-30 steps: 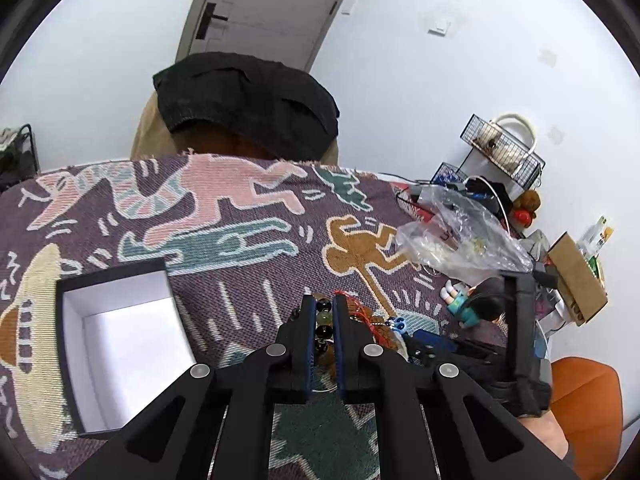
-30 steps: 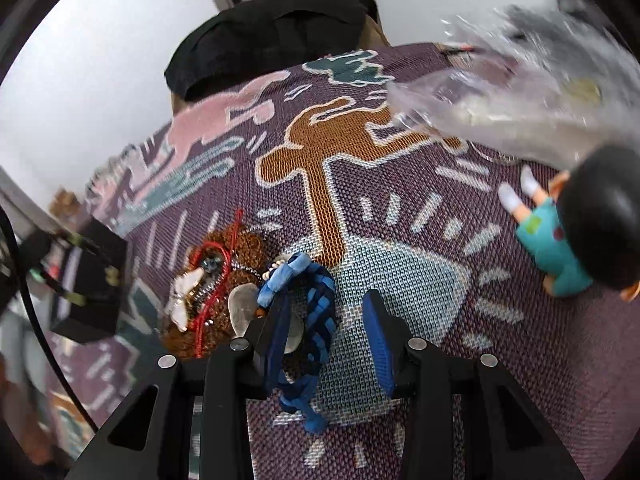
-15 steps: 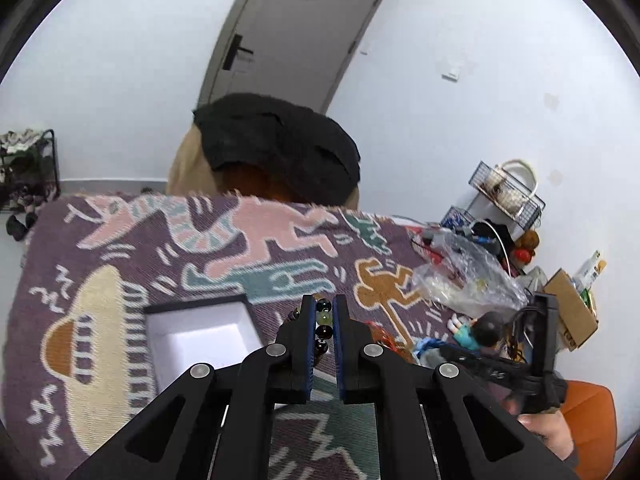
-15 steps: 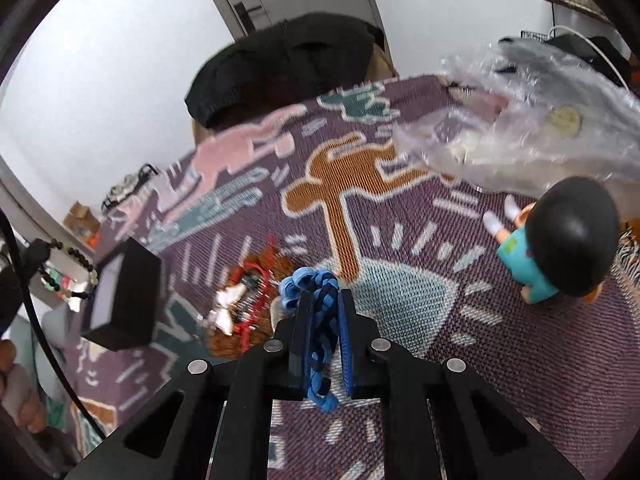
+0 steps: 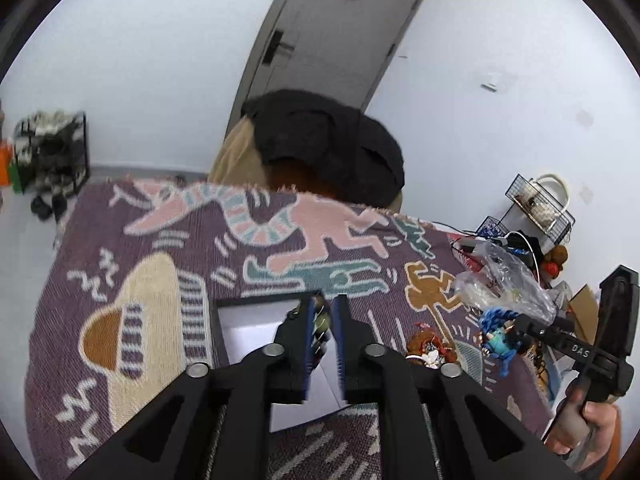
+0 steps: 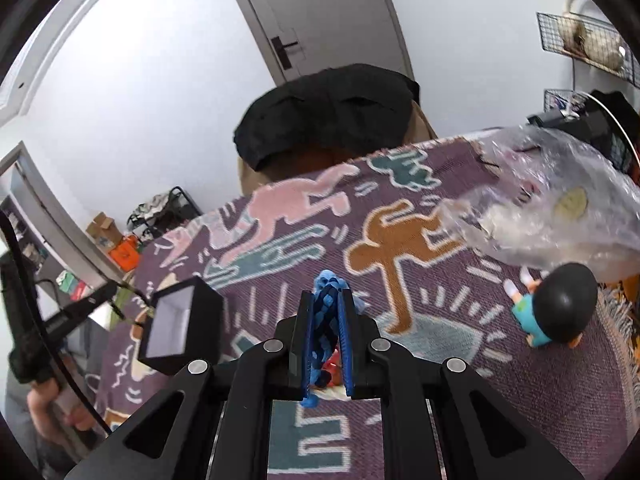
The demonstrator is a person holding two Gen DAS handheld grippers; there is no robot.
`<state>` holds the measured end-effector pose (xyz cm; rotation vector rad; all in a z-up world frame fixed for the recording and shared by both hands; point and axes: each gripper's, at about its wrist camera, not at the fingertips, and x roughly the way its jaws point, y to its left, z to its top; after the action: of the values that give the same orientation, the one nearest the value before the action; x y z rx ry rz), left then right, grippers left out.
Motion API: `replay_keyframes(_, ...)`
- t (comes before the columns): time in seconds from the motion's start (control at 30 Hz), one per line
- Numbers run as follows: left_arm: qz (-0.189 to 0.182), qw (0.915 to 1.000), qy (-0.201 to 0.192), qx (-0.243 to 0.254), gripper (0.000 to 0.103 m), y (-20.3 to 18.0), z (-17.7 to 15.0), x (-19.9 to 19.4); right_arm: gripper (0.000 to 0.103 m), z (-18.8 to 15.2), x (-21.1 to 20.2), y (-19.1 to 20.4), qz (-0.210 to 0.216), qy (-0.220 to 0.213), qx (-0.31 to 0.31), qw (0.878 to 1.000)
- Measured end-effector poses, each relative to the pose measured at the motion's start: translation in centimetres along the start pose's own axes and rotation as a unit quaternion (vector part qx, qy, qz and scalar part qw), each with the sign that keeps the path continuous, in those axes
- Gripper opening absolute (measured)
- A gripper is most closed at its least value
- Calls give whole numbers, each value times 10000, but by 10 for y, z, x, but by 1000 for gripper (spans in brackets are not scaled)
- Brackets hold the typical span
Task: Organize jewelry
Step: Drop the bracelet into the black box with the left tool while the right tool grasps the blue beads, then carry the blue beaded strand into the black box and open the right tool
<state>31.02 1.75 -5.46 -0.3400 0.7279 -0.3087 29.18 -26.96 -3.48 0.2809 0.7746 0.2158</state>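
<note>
1. Blue braided cord bracelet (image 6: pixel 326 312) sits pinched between the jaws of the right gripper (image 6: pixel 325 336), which are closed on it; its long axis runs along the fingers, one end poking past the tips and the other dangling below them, lifted off the cloth.

2. In the left wrist view, the left gripper (image 5: pixel 323 336) has its jaws slightly parted, with a beaded bracelet (image 5: pixel 320 322) of dark and olive beads lying in the gap against the left pad. My judgement is that it is letting go, though whether the beads are loose or gripped cannot be told.

3. The relation that counts: the black box with a white lining (image 5: pixel 256 332) lies directly under the left fingertips, so the beads need only fall. From the right gripper that box (image 6: pixel 176 324) is at about 9 o'clock, well apart, so the blue cord likely has to travel leftward across the cloth. The left hand is plainly the nearer one.

4. A small heap of remaining jewelry (image 5: pixel 430 350), brown and red with pale pieces, rests on the cloth at 3 o'clock from the left gripper.

5. The surface is a purple woven throw (image 5: pixel 120 240) patterned with pink, teal and orange figures; it looks soft and textured, so a chain could snag.

6. Also on it are a crinkled clear plastic bag (image 6: pixel 560 208) at 2 o'clock of the right gripper and a dark-haired doll in teal (image 6: pixel 556 308) at 3 o'clock.

7. Beyond are white walls, a grey door (image 6: pixel 320 16) at 12 o'clock and a chair draped in black fabric (image 6: pixel 328 108).
</note>
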Motion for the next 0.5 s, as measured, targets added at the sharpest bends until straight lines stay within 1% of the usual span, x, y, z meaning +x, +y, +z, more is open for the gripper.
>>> replay_keyframes(0.03,-1,9999,83,-117,51,5,-1,3,13,2,0,5,27,-11,-32,10000)
replay_keyframes(0.07,12,9998,87,-200,80,8,-1,3,13,3,0,10,55,-18,-58,10000)
replay_keyframes(0.1,24,9996,11,-264,89,11,-2,0,13,5,1,17,106,-25,-100,9999)
replay_keyframes(0.13,28,9994,-128,-311,93,13,-3,-5,13,5,1,21,145,-30,-136,9998)
replay_keyframes(0.17,30,9991,-283,-321,93,16,-4,-11,13,6,2,27,190,-38,-180,9996)
replay_keyframes(0.2,65,9989,-349,-303,93,17,-3,-16,13,7,3,35,251,-40,-235,9994)
replay_keyframes(0.37,173,9985,-398,-341,93,28,-6,-31,13,12,12,68,528,-9,-414,9977)
replay_keyframes(0.5,329,9979,-462,-297,93,38,-10,-45,13,12,25,99,778,73,-564,9954)
